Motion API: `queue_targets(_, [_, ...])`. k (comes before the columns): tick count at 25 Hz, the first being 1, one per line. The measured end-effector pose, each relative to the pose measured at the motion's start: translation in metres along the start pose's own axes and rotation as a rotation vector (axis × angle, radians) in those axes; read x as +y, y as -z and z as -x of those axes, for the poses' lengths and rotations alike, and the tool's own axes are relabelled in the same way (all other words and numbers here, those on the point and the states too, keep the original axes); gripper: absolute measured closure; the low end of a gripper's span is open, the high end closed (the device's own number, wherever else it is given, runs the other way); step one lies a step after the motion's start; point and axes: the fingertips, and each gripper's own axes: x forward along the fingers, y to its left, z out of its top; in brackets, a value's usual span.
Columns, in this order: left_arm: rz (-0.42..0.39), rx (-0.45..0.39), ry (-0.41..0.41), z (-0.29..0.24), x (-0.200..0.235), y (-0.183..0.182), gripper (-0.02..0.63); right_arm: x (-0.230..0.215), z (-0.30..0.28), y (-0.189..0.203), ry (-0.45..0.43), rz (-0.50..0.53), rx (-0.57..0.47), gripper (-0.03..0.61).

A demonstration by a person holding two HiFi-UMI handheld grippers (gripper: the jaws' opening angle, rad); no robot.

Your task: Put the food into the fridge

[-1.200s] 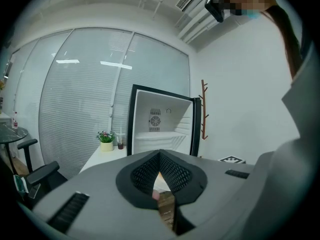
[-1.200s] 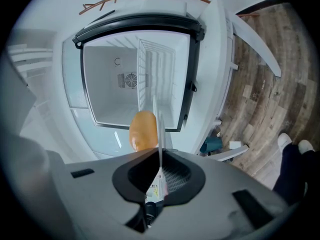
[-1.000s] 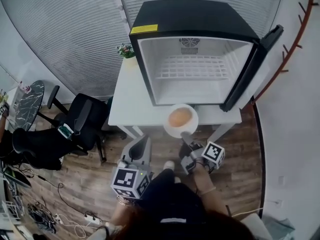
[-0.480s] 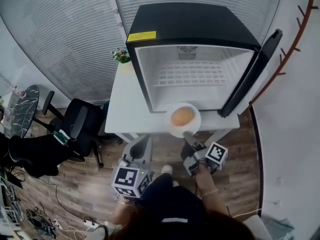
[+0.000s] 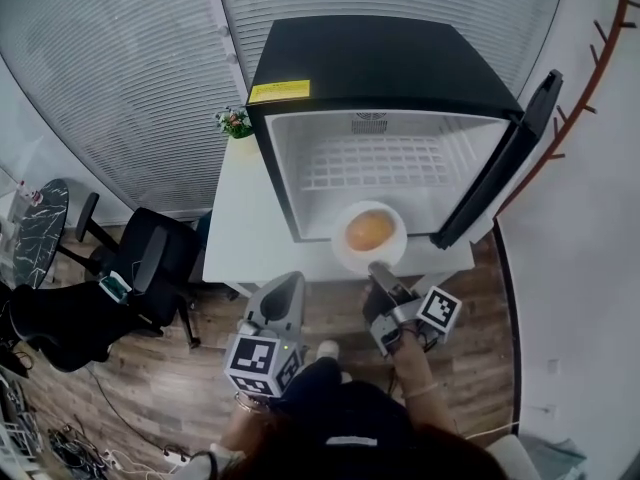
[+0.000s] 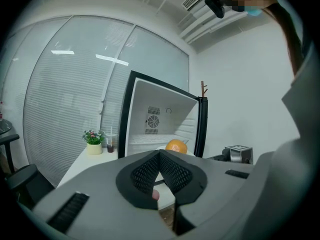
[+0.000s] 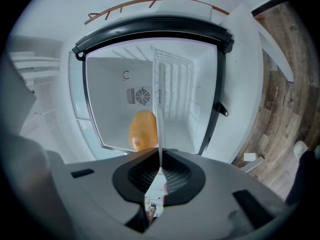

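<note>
A white plate (image 5: 352,256) carries a round orange piece of food (image 5: 369,230) at the lower front edge of the open black fridge (image 5: 385,63). My right gripper (image 5: 379,269) is shut on the plate's near rim. In the right gripper view the plate (image 7: 157,104) shows edge-on between the pads, with the food (image 7: 142,130) on its left and the white fridge interior behind. My left gripper (image 5: 285,296) hangs shut and empty left of the plate, below the table edge. From the left gripper (image 6: 160,155) view the food (image 6: 176,146) sits before the fridge (image 6: 150,109).
The fridge stands on a white table (image 5: 240,233), its door (image 5: 500,153) swung open to the right. A wire shelf (image 5: 375,173) spans the inside. A small potted plant (image 5: 234,122) sits at the table's back left. A black office chair (image 5: 150,268) stands left, on the wood floor.
My right gripper has carried the plate up and forward, from over the table's front edge to the fridge's opening. The left gripper has moved forward a little, still shut.
</note>
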Motion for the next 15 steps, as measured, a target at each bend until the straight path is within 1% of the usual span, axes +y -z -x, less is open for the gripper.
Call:
queue_targets(6, [0.011, -0.002, 0.031, -0.018, 0.005, -0.006, 0.601, 0.011, -0.009, -0.015, -0.008, 0.012, -0.023, 0.565])
queue_targets(15, [-0.012, -0.013, 0.077, -0.04, 0.018, -0.016, 0.601, 0.024, -0.026, -0.031, -0.016, 0.007, -0.078, 0.565])
